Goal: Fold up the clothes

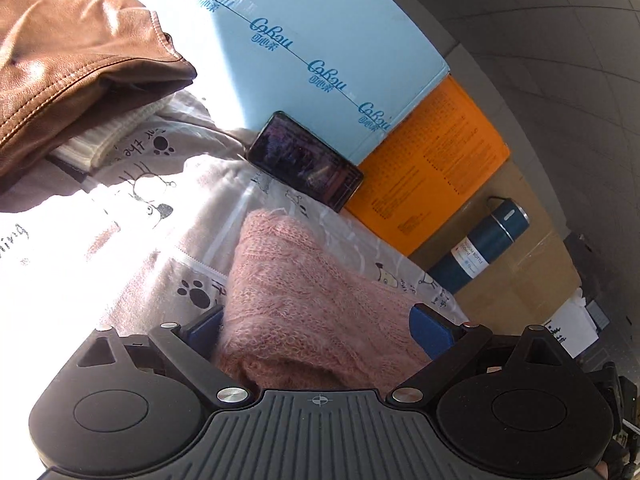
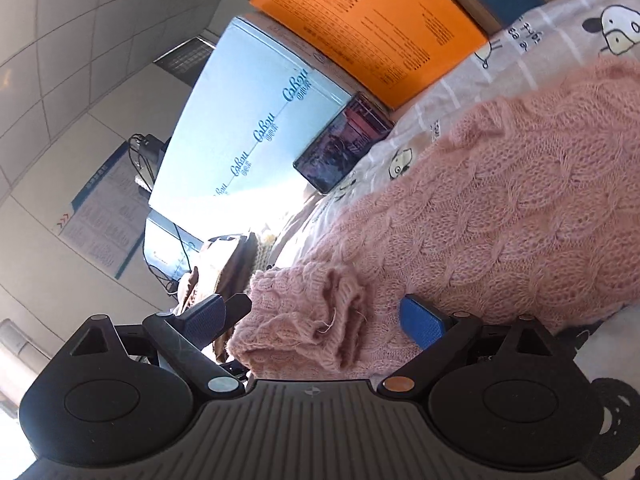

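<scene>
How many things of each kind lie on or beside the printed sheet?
Clothes: 3 (pink sweater, brown leather jacket, white knit)
Boxes: 2 (pale blue box, orange box)
Phone: 1
Flask: 1
Total: 7

I see pink cable-knit sweater (image 2: 500,208) ctr, grey-white sheet w/ black paw & dog prints (image 1: 192,280), tan-brown leather jacket (image 1: 72,52) upper left, lt blue box (image 1: 320,32) w/ blue logos, orange box (image 1: 432,160), dark teal bottle (image 1: 484,244) right
</scene>
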A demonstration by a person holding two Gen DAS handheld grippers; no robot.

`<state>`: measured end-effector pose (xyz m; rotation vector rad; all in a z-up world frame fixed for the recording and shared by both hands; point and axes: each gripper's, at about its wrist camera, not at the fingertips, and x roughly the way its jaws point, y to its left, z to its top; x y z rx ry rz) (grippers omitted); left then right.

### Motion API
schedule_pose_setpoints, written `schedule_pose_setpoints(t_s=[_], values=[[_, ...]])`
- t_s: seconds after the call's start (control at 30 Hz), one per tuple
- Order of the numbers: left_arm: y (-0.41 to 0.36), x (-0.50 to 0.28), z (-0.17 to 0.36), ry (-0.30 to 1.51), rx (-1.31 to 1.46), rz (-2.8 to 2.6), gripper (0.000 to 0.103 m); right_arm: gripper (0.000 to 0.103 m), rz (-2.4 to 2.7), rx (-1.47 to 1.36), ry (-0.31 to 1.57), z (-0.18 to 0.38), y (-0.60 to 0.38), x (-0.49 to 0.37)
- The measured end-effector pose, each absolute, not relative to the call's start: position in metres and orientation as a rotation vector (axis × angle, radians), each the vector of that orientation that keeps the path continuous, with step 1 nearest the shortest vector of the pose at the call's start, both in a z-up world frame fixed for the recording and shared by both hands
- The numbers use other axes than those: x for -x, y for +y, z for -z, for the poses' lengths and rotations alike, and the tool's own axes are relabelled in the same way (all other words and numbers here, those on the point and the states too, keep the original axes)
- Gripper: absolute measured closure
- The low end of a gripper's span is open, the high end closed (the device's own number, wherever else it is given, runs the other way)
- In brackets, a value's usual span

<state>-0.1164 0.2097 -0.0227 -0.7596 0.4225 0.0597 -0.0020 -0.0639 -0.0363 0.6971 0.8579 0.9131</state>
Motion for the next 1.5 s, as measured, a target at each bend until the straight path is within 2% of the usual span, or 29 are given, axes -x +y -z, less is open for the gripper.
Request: schedule_pose_setpoints(t_s=[0.23, 0.27, 0.3, 0.33, 0.37, 0.4, 0.5, 0.6, 0.93, 1.03, 1.1, 1.3, 1.37, 1.43, 1.5], values=[[0.212, 0.12, 0.025, 0.433, 0.779, -0.045, 0.005, 0.008, -0.831, -0.641, 0.936, 0.03, -0.031, -0.006], [0.212, 0.121, 0.025, 0.434, 0.779, -0.043, 0.005, 0.012, -0.818, -0.631, 0.939, 0.028, -0.027, -0.007], [0.213, 0.121, 0.025, 0.431, 0.785, -0.043, 0.005, 0.024, -0.797, -0.603, 0.933, 0.026, -0.023, -0.006], [0.214, 0.122, 0.025, 0.427, 0.791, -0.043, 0.005, 0.031, -0.767, -0.557, 0.918, 0.022, -0.02, -0.002], [0.214, 0.123, 0.025, 0.421, 0.797, -0.045, 0.005, 0.047, -0.736, -0.51, 0.903, 0.018, -0.017, 0.001], [0.215, 0.124, 0.024, 0.414, 0.802, -0.048, 0.005, 0.059, -0.71, -0.459, 0.878, 0.013, -0.014, 0.005], [0.215, 0.125, 0.024, 0.412, 0.803, -0.05, 0.005, 0.072, -0.707, -0.36, 0.784, 0.003, -0.009, 0.015], [0.216, 0.125, 0.024, 0.41, 0.801, -0.051, 0.005, 0.08, -0.71, -0.311, 0.721, -0.007, -0.008, 0.02], [0.215, 0.123, 0.025, 0.415, 0.789, -0.051, 0.005, 0.08, -0.746, -0.218, 0.577, -0.027, -0.008, 0.018], [0.214, 0.121, 0.025, 0.42, 0.779, -0.049, 0.005, 0.071, -0.752, -0.226, 0.644, -0.015, -0.009, 0.014], [0.214, 0.121, 0.026, 0.424, 0.772, -0.049, 0.005, 0.056, -0.748, -0.239, 0.677, -0.006, -0.011, 0.013], [0.212, 0.119, 0.026, 0.432, 0.755, -0.053, 0.005, 0.053, -0.779, -0.29, 0.761, 0.014, -0.011, 0.012], [0.211, 0.119, 0.026, 0.432, 0.75, -0.053, 0.005, 0.054, -0.783, -0.28, 0.761, 0.019, -0.006, 0.013], [0.211, 0.119, 0.026, 0.433, 0.75, -0.054, 0.005, 0.064, -0.798, -0.257, 0.731, 0.019, -0.003, 0.018], [0.211, 0.119, 0.026, 0.433, 0.749, -0.054, 0.005, 0.078, -0.819, -0.236, 0.678, 0.015, -0.002, 0.024]])
